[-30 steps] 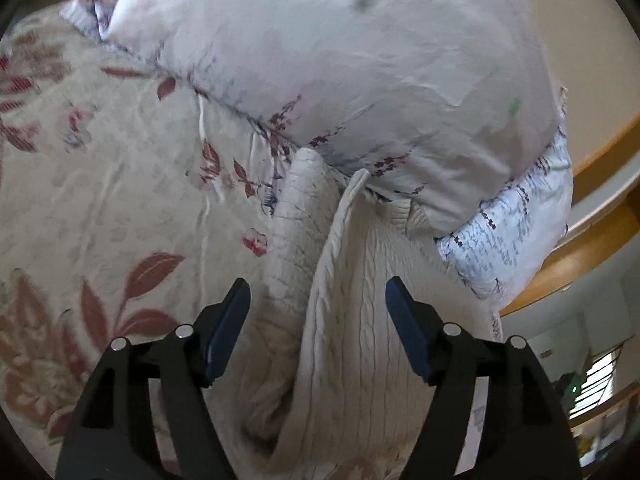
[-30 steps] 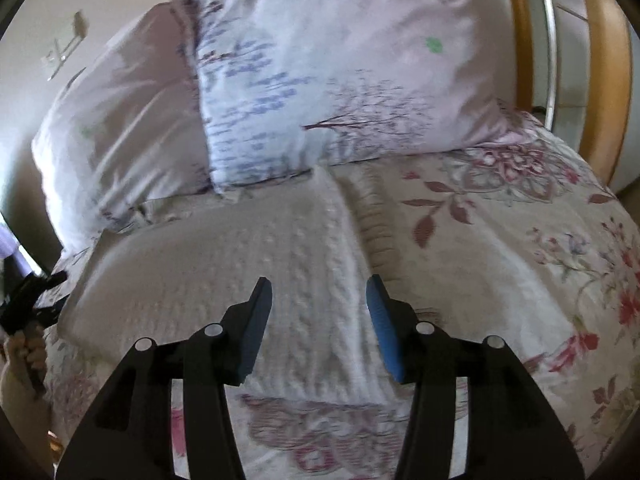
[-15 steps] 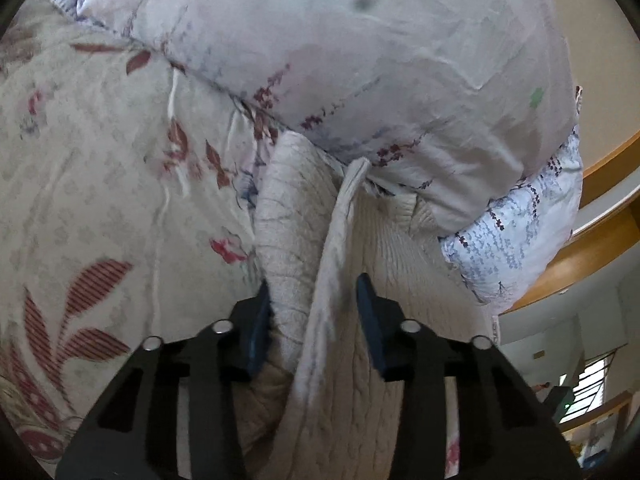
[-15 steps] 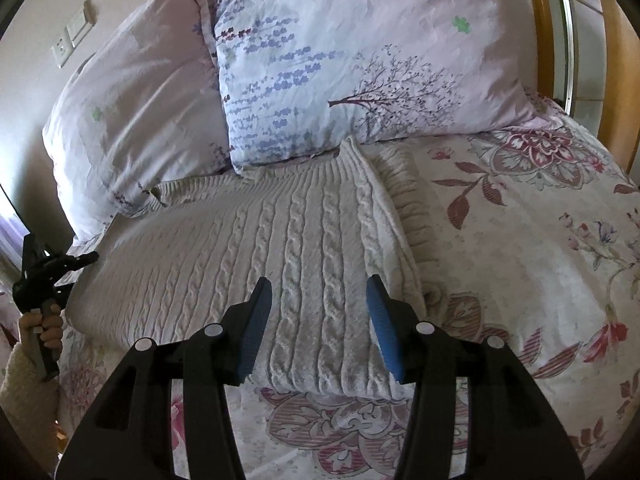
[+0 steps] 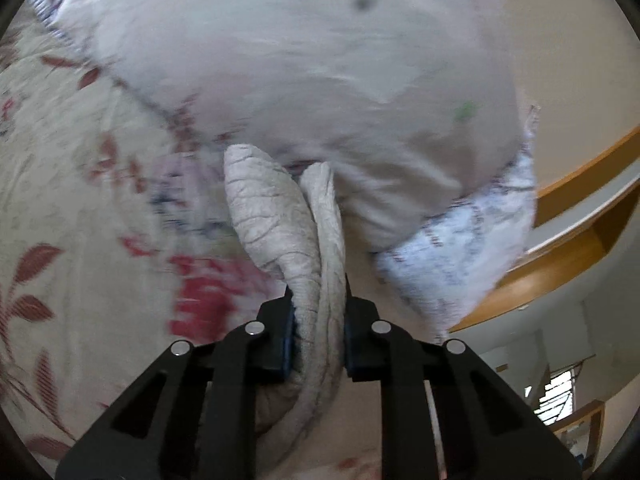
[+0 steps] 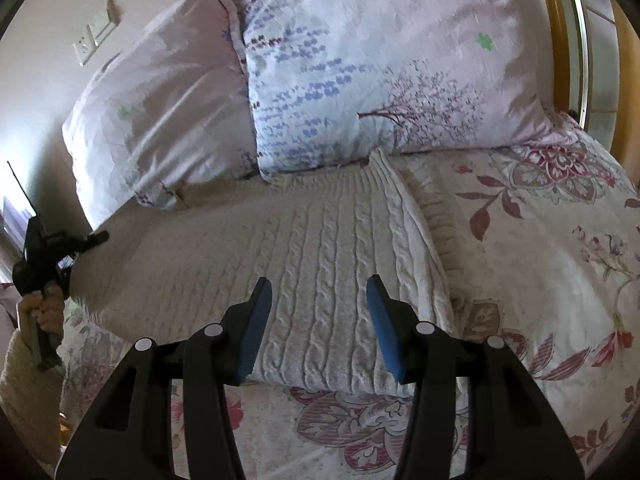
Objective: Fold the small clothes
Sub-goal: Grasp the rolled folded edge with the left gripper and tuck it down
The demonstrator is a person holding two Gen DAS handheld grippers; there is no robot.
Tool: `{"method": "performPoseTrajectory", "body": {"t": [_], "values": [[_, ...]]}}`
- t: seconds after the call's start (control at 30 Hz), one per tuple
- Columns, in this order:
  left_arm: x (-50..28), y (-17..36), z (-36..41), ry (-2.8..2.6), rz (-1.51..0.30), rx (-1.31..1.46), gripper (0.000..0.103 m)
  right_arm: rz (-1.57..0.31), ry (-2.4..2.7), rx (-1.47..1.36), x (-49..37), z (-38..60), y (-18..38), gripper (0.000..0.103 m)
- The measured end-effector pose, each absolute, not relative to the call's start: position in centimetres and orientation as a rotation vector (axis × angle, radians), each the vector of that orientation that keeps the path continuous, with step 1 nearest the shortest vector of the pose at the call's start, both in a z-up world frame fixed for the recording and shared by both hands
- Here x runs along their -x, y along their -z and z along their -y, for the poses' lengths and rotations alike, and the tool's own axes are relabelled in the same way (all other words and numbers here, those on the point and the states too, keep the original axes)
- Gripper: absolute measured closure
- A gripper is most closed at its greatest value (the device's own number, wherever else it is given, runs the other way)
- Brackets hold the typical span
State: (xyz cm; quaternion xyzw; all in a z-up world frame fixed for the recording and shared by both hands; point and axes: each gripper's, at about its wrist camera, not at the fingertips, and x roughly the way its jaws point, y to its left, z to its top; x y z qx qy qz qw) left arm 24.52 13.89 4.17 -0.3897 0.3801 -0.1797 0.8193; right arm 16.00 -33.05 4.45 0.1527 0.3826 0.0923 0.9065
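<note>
The sweater (image 6: pixel 320 264) lay flat on the bed (image 6: pixel 540 280), near the pillows (image 6: pixel 360 72). Its long side ran from left to right, and its knit ropes ran from near to far. The left tongs (image 5: pixel 318 344) were closing on a doubled edge of the sweater, with the cloth squeezed between the pads. That pinch was probably there so the edge could be lifted and laid over for a fold. The right tongs (image 6: pixel 318 320) hung half open over the near part of the sweater and held nothing, maybe waiting to help.
</note>
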Motion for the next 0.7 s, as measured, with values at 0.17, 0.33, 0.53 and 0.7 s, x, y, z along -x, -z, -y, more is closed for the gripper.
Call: {"method": "performPoseTrajectory", "body": {"t": [0.17,0.33,0.53,0.7], "values": [[-24.7,-7.0,-9.6,0.486,-0.768,0.85,0.086,-0.774,-0.212,-0.315,-15.7,32.9,-4.7,0.052],[-25.4,-8.2,-3.5,0.608,-0.768,0.843,0.087,-0.765,-0.211,-0.317,-15.5,33.1,-4.7,0.052],[-26.1,-4.8,4.5,0.665,-0.881,0.774,0.087,-0.777,-0.186,-0.331,-15.4,34.3,-4.1,0.052],[-26.1,-2.6,8.5,0.657,-0.96,0.662,0.082,-0.79,-0.193,-0.361,-15.8,35.0,-4.1,0.052]]}}
